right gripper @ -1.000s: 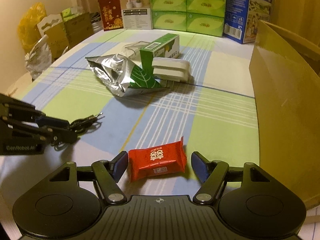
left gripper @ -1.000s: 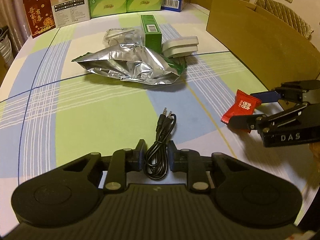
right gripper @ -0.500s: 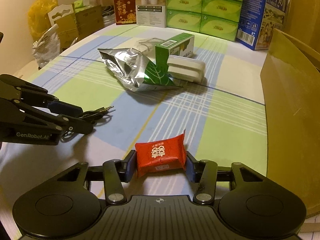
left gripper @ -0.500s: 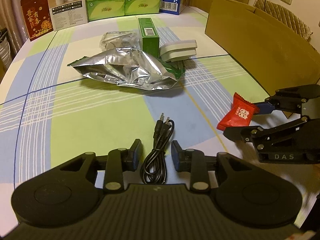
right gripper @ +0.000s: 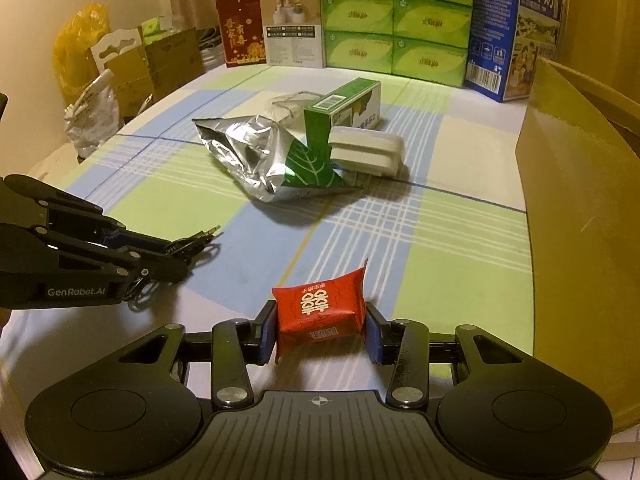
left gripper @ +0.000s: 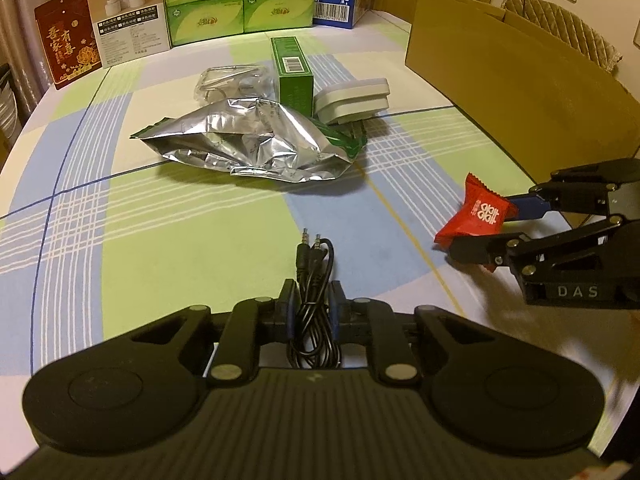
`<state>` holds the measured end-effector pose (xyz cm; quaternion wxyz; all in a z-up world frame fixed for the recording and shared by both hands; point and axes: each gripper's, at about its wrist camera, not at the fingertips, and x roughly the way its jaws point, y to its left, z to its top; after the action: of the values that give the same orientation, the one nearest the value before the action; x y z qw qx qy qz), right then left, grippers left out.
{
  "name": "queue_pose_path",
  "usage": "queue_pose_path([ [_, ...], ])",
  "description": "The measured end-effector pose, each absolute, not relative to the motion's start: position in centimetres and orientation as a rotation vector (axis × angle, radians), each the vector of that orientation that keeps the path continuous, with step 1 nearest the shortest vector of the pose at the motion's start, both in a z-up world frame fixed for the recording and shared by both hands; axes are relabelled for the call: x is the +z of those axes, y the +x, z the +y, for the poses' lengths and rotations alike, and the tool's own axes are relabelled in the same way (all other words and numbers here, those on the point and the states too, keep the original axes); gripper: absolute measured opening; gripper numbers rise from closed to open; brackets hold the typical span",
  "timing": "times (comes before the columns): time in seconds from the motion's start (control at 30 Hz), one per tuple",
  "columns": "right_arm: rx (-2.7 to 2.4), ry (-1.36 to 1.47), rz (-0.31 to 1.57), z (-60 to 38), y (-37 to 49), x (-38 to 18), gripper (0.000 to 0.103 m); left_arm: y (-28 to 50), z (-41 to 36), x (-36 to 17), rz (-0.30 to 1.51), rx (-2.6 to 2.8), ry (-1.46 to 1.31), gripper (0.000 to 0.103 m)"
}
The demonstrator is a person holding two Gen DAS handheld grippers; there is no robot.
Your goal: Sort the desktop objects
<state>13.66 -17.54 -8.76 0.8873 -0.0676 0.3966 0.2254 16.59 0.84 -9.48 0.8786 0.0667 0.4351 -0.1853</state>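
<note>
We have both tongs loaded: our left gripper (left gripper: 311,312) is closed tight on the coiled black audio cable (left gripper: 313,300), and our right gripper (right gripper: 320,330) pinches the red candy packet (right gripper: 320,312) just beside the cardboard box (right gripper: 580,208). Nothing visibly sits sorted yet. Beyond the cable, the foil snack bag (left gripper: 252,144), green carton (left gripper: 294,76) and white case (left gripper: 354,98) remain to sort.
</note>
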Motion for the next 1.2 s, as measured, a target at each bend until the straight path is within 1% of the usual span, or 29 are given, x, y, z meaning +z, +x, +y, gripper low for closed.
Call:
queue_pose_path([
  [0.17,0.467,-0.133,0.804,-17.7,13.6,-8.4,0.04,16.6,0.9,-9.0,0.888,-0.382,0.119,0.011],
  [0.47,0.47,-0.137,0.844,-17.4,13.9,-9.2,0.04,16.6,0.6,-9.4,0.907,-0.384,0.114,0.011],
  [0.53,0.471,-0.138,0.843,-17.4,13.8,-9.3,0.041,16.7,0.5,-9.4,0.904,-0.375,0.118,0.013],
  [0.63,0.47,-0.142,0.842,-17.3,13.8,-9.5,0.043,16.9,0.4,-9.7,0.896,-0.358,0.137,0.017],
  [0.7,0.47,-0.148,0.841,-17.3,13.8,-9.5,0.045,17.0,0.2,-9.8,0.883,-0.359,0.152,0.017],
  [0.83,0.459,-0.161,0.838,-17.3,13.9,-9.7,0.056,17.2,0.0,-10.0,0.874,-0.357,0.157,0.018],
  [0.93,0.464,-0.17,0.835,-17.2,13.8,-9.7,0.06,17.3,0.0,-9.9,0.877,-0.359,0.152,0.012],
  [1.07,0.457,-0.225,0.809,-16.7,13.6,-9.7,0.064,17.3,0.1,-9.8,0.881,-0.354,0.144,0.011],
  [1.2,0.46,-0.307,0.778,-16.1,13.3,-10.0,0.065,17.4,0.3,-9.6,0.881,-0.347,0.127,0.011],
])
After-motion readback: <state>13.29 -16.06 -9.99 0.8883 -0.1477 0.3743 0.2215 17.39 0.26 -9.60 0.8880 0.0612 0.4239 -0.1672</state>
